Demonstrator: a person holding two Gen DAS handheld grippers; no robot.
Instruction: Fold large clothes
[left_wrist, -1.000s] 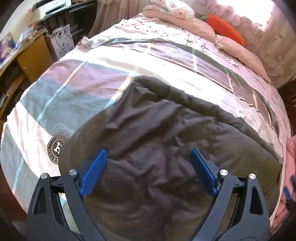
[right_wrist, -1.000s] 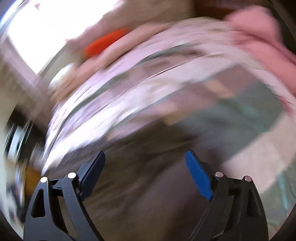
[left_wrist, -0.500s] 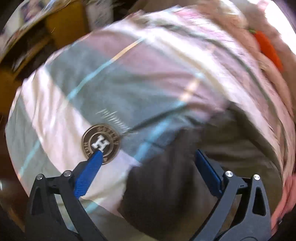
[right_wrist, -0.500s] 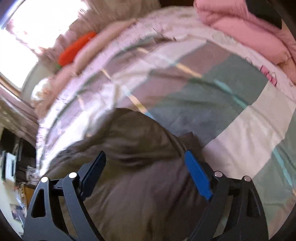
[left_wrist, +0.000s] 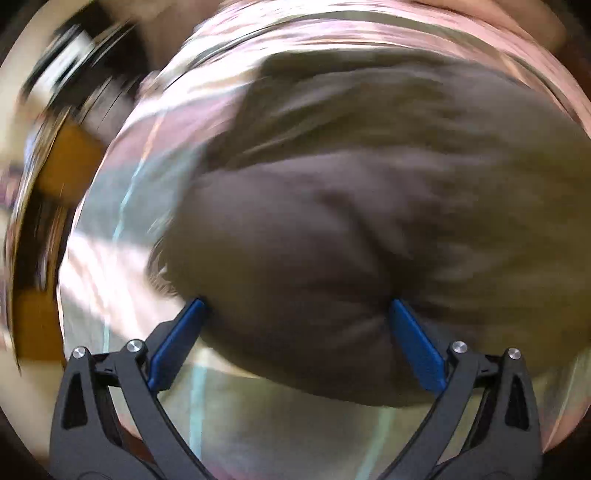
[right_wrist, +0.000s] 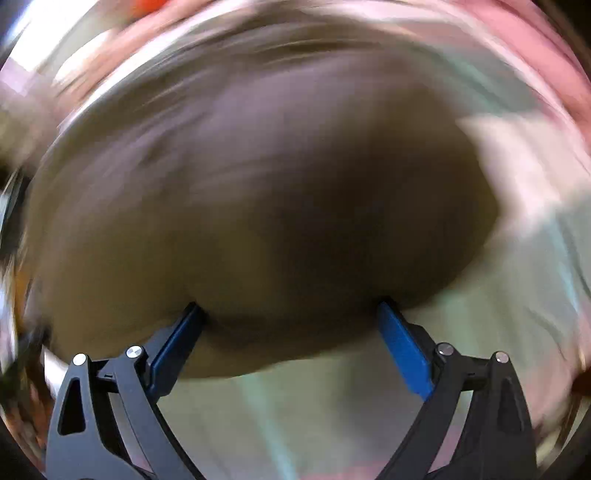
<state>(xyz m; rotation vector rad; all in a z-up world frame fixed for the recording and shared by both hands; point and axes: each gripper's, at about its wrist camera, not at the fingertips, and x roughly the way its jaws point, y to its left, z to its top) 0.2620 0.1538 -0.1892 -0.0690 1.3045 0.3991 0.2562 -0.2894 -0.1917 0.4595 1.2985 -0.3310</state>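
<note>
A large dark grey-brown garment (left_wrist: 351, 206) lies spread on a bed with a pink, grey and white checked cover (left_wrist: 122, 266). Both views are blurred by motion. My left gripper (left_wrist: 295, 314) is open, its blue fingers straddling the garment's near left edge, low over it. The garment (right_wrist: 280, 192) fills the right wrist view too. My right gripper (right_wrist: 290, 314) is open, its blue fingers at the garment's near right edge. Neither gripper holds cloth.
An orange-brown wooden cabinet (left_wrist: 62, 170) stands left of the bed. A pink duvet (right_wrist: 535, 59) lies at the bed's far right. Bare checked cover (right_wrist: 295, 406) shows below the garment's near edge.
Both grippers have swung down and in toward the garment's near edge. The left view swept from the cover's round logo back onto the garment. Both stay open.
</note>
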